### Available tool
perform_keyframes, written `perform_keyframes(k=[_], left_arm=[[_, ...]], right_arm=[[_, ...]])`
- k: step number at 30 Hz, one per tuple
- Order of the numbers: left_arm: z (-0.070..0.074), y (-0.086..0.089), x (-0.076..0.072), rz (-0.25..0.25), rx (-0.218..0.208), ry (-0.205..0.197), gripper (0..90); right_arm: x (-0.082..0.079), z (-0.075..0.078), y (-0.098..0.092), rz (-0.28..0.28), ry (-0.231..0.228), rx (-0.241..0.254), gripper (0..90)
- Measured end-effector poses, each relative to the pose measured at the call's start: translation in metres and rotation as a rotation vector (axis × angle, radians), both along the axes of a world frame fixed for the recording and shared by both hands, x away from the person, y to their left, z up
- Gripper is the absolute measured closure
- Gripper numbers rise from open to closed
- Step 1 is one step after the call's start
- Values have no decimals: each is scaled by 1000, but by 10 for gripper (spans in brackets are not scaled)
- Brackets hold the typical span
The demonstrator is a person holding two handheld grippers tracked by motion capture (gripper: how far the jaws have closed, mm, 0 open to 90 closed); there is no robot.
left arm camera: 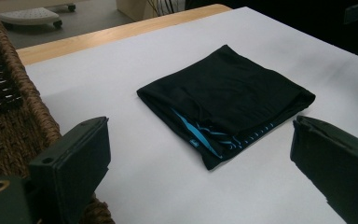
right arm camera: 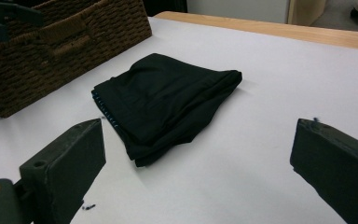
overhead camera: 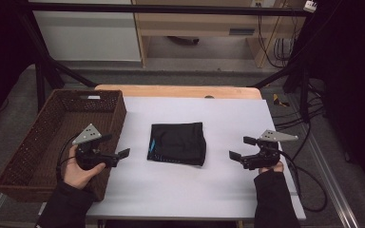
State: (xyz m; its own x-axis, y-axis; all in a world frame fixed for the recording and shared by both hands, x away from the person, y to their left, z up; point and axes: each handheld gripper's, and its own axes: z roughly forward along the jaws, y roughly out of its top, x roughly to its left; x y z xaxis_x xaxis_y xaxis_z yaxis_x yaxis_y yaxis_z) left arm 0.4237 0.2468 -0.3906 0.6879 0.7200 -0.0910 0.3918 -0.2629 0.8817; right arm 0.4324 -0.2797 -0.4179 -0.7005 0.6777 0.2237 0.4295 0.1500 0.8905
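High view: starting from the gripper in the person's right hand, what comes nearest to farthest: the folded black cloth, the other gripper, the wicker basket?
1. Folded black cloth, mid-table, to its left.
2. Left gripper, beyond the cloth.
3. Wicker basket, at the table's far left edge.

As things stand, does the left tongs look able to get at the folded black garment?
Probably yes. The left tongs are open and face the folded black garment, with only bare white table cover between them. The wicker basket sits off to the side.

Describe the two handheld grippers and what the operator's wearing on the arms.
Left gripper and right gripper: black bodies, two flat black rectangular jaws, a grey triangular plate with small holes on top, a black cable trailing from each. Dark long sleeves cover both forearms to the wrists.
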Motion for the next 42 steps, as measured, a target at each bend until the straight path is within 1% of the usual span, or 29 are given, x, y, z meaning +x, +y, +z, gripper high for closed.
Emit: perform_keyframes(k=[27,39,42], left_arm=[[4,-3,1,4,11,7,48],[12,-8,-1,1,7,5,45],[15,-9,-2,8,10,8,44]], right_arm=[[0,0,-1,0,3,-3,35],[0,0,-2,-1,0,1,35],[0,0,-2,-1,2,1,35]])
